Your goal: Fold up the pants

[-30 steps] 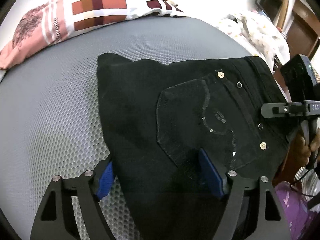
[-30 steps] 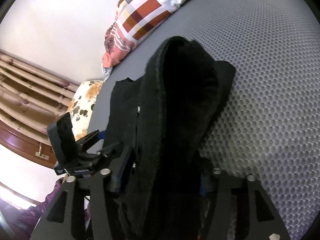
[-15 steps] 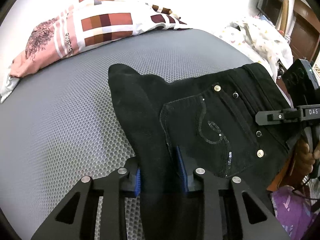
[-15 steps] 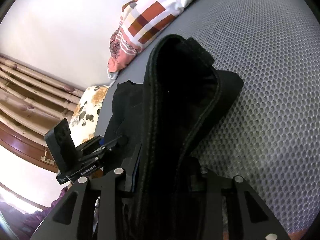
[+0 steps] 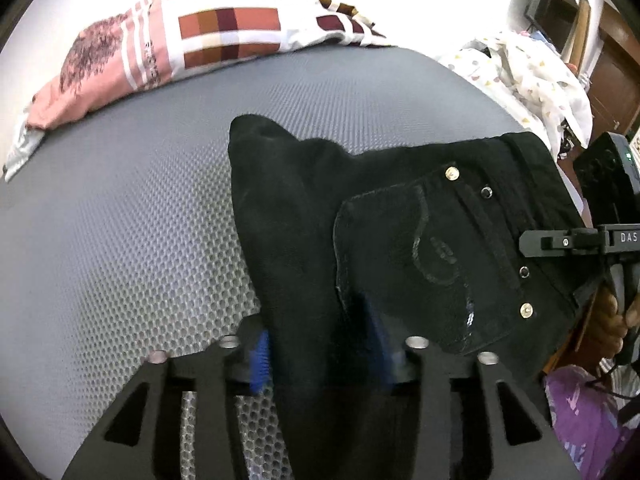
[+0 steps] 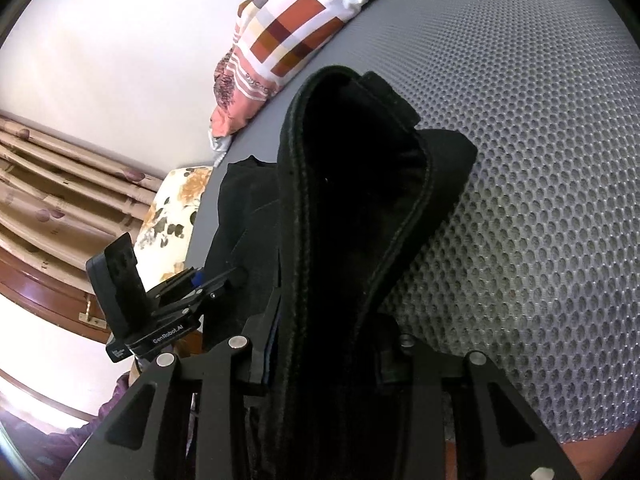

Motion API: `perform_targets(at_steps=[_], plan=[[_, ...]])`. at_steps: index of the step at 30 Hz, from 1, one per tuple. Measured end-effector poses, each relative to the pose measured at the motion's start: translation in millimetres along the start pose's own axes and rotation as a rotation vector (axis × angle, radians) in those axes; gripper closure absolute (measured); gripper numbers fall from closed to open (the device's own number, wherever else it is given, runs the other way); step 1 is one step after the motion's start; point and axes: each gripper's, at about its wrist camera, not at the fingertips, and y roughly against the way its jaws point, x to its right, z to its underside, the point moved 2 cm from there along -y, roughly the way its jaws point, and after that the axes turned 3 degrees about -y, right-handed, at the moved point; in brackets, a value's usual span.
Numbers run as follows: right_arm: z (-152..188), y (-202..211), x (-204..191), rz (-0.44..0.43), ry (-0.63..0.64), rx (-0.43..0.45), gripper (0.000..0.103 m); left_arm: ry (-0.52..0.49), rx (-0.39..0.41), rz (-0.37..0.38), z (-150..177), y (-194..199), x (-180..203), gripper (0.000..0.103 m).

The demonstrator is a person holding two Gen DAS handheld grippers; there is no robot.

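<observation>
Black pants [image 5: 400, 216] lie on a grey mesh mattress [image 5: 120, 240], back pocket with studs facing up. My left gripper [image 5: 320, 356] is shut on a bunched fold of the pants near its leg side. My right gripper [image 6: 332, 356] is shut on the waistband edge [image 6: 344, 184], which rises upright in front of its camera. The right gripper also shows at the right edge of the left wrist view [image 5: 580, 240]; the left gripper shows at the left of the right wrist view [image 6: 192, 284].
A pink and checked pillow [image 5: 180, 48] lies at the far edge of the mattress, also in the right wrist view [image 6: 288, 36]. White patterned bedding [image 5: 528, 76] is heaped far right. A floral cushion [image 6: 172, 208] and wooden furniture [image 6: 52, 200] stand beyond the mattress's left edge.
My left gripper closed from wide open onto a fold of the pants, then drew back slightly. My right gripper stayed clamped on the waistband and lifted it a little.
</observation>
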Motion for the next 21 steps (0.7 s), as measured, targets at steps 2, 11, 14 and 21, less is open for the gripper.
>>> perform_targets(at_steps=[2, 11, 14, 21], plan=[[0.6, 0.6, 2.8, 0.000, -0.001, -0.002, 0.070, 0.007, -0.020, 0.010, 3.4, -5.1, -1.9, 0.037], [2.3, 2.9, 9.8, -0.008, -0.016, 0.000, 0.069, -0.005, 0.004, 0.119, 4.3, -11.0, 1.4, 0.034], [2.2, 2.5, 11.1, -0.015, -0.022, 0.003, 0.069, 0.049, 0.036, 0.135, 8.5, -7.0, -8.1, 0.048], [3.4, 7.0, 15.1, -0.065, -0.052, 0.010, 0.069, 0.115, 0.046, 0.176, 9.3, 7.3, -16.2, 0.063]])
